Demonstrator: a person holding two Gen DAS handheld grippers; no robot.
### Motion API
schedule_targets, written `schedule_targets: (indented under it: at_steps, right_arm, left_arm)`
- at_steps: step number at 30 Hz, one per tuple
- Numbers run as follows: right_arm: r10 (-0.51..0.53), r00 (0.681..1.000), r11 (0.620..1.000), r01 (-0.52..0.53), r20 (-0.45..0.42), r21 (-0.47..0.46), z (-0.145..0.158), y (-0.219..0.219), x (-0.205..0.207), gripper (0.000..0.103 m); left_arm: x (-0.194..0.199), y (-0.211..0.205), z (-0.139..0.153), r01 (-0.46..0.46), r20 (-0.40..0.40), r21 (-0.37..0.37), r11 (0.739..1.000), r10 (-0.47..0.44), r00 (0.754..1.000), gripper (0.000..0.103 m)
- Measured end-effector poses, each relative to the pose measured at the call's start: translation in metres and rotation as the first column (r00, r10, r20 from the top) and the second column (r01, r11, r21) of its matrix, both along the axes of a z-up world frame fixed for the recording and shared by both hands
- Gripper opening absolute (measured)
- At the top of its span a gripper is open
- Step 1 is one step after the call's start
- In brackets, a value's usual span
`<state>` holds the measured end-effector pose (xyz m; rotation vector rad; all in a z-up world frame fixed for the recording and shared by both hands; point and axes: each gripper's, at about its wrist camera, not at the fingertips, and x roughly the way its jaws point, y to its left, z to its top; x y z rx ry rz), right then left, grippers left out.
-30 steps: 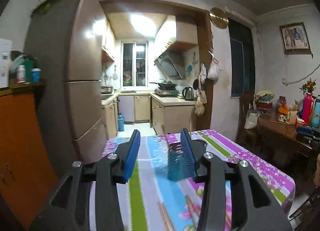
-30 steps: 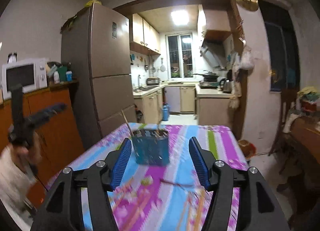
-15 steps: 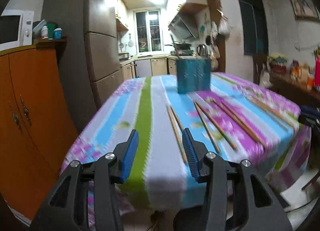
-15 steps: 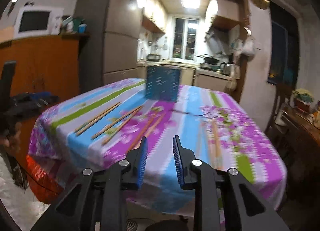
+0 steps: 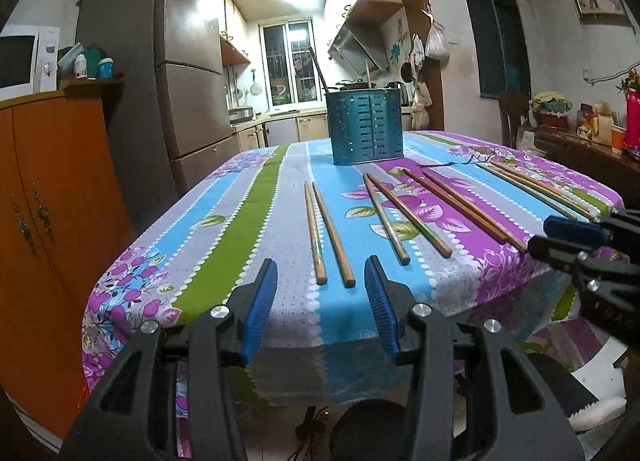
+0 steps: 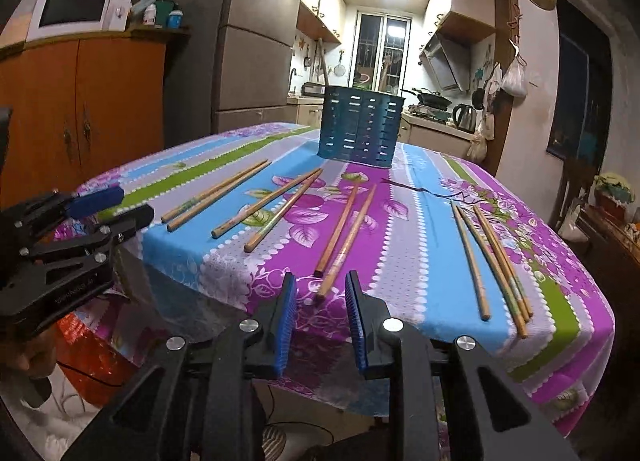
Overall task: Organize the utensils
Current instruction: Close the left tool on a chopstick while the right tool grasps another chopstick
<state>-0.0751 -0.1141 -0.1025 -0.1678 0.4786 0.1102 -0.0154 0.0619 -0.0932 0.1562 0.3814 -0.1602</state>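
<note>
Several wooden chopsticks lie in pairs on the flowered tablecloth (image 5: 248, 221); the nearest pair (image 5: 328, 233) lies just ahead of my open, empty left gripper (image 5: 320, 297) at the table's front edge. A blue slotted utensil holder (image 5: 366, 125) stands at the far end with two sticks in it. In the right wrist view, my right gripper (image 6: 320, 317) is open and empty at the near edge, just before a chopstick pair (image 6: 344, 233). The holder (image 6: 360, 125) stands beyond.
An orange cabinet (image 5: 52, 197) with a microwave (image 6: 80, 3) stands left of the table, a tall fridge (image 5: 188, 73) behind it. A dark wooden side table (image 5: 580, 153) with clutter is at the right. The right gripper also shows in the left wrist view (image 5: 580, 241).
Both grippers have pulled back and dropped from near the holder to the table's front edge. The right gripper's jaws have narrowed since a second ago. The chopsticks have come into view.
</note>
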Motion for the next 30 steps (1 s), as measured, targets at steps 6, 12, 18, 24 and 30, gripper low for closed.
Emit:
schedule_targets:
  at_steps: [6,12,18,24,30]
  right_arm:
    - [-0.055,0.998,0.998,0.055,-0.02,-0.011,-0.008,0.001,0.01,0.026]
    - [-0.07,0.998,0.997,0.07,-0.001,-0.033,-0.01,0.003,0.012,0.017]
    - [-0.089,0.996,0.996,0.089,-0.007,0.0,-0.008,-0.001,0.015,0.011]
    - [-0.097,0.995,0.995,0.097,0.0,-0.014,-0.008,0.0,0.018,0.011]
    - [-0.1,0.995,0.995,0.1,-0.006,-0.015,-0.007,-0.002,0.019,0.011]
  left_arm:
    - [0.005,-0.001,-0.006,-0.017,0.0,0.0,1.0,0.017,1.0,0.044]
    - [0.01,-0.003,-0.009,-0.013,-0.004,0.0,1.0,0.013,1.0,0.044]
    - [0.018,-0.003,-0.013,0.003,-0.032,-0.003,1.0,-0.004,0.999,0.044]
    - [0.025,0.002,-0.015,0.011,-0.045,-0.013,1.0,-0.012,0.999,0.038]
    - [0.017,0.008,-0.012,0.035,-0.032,-0.004,0.999,-0.035,0.999,0.032]
